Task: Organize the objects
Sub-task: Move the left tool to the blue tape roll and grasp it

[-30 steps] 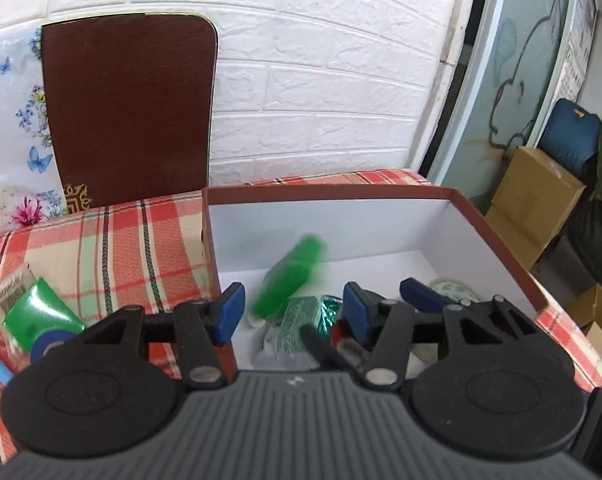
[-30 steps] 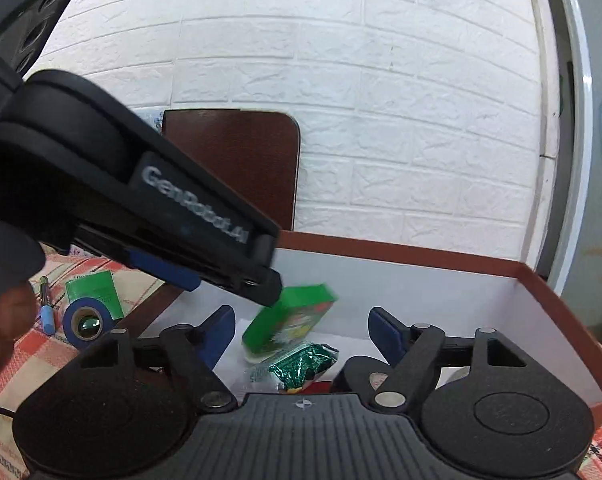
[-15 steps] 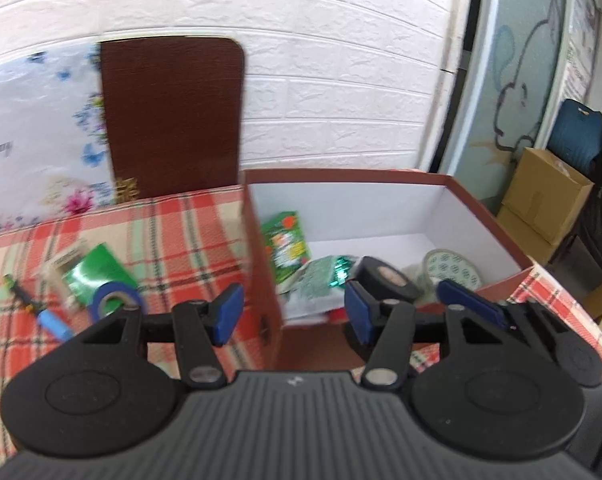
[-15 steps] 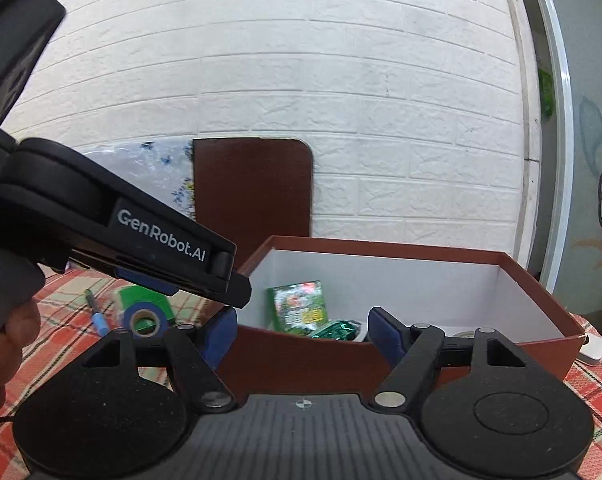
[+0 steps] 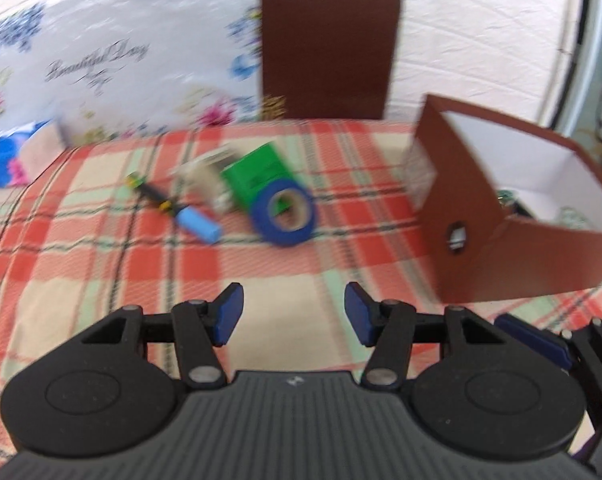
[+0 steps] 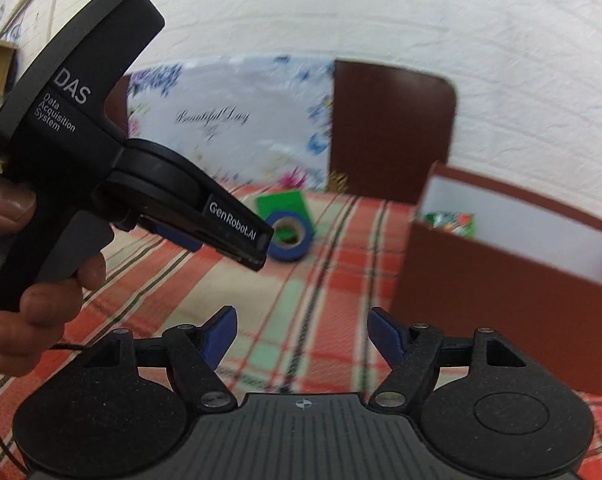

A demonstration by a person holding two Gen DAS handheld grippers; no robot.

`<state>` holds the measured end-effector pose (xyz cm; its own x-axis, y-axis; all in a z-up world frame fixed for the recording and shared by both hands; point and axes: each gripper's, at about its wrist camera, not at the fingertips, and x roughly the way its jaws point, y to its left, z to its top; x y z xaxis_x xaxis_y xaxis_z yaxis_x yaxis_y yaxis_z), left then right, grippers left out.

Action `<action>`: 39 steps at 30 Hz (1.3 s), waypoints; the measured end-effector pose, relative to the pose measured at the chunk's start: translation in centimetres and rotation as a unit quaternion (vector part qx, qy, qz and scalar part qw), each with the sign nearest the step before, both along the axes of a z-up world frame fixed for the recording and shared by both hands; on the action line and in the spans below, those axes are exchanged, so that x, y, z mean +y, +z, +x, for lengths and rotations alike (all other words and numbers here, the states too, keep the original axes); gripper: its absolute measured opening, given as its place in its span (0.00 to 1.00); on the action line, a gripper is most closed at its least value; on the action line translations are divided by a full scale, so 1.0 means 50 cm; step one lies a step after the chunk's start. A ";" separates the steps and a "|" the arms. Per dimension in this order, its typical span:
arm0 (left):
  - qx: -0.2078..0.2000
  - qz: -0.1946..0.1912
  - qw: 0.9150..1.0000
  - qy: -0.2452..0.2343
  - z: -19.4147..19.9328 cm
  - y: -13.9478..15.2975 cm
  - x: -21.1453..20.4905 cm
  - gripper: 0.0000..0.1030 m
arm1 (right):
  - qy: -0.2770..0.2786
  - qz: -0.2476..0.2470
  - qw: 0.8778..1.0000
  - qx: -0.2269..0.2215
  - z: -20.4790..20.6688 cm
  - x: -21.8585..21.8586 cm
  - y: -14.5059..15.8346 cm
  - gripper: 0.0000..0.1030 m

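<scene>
A brown box (image 5: pixel 473 220) with a white inside stands on the plaid tablecloth at the right; it also shows in the right wrist view (image 6: pixel 501 280), with a green packet (image 6: pixel 453 222) inside. A blue tape roll (image 5: pixel 283 213), a green packet (image 5: pixel 257 174), a white packet (image 5: pixel 207 172) and a blue-handled screwdriver (image 5: pixel 177 210) lie on the cloth left of the box. My left gripper (image 5: pixel 293 318) is open and empty, above the cloth in front of the tape. My right gripper (image 6: pixel 301 334) is open and empty; the left gripper's body (image 6: pixel 141 184) is at its left.
A brown board (image 5: pixel 329 40) and a flowered panel (image 5: pixel 113 68) lean on the white brick wall behind the table. A blue object (image 5: pixel 1 156) sits at the far left edge. Plaid cloth (image 5: pixel 101 280) lies between my grippers and the objects.
Both grippers pulled back from the box and swung left toward the loose objects. The green packet dropped by the left gripper now rests inside the box.
</scene>
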<state>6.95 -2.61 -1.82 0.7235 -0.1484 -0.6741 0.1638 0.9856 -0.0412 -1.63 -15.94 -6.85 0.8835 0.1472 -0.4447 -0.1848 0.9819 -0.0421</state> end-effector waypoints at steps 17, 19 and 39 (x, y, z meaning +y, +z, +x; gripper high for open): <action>0.014 0.020 0.997 0.080 0.038 -0.078 0.125 0.58 | 0.023 -0.020 0.997 0.077 0.051 0.066 -0.032 0.67; 0.009 0.024 0.996 0.082 0.043 -0.082 0.132 0.59 | 0.025 -0.024 0.996 0.079 0.067 0.068 -0.034 0.67; -0.082 0.000 0.984 0.157 0.069 -0.128 0.212 0.83 | -0.017 -0.016 0.998 0.060 0.326 0.095 -0.035 0.67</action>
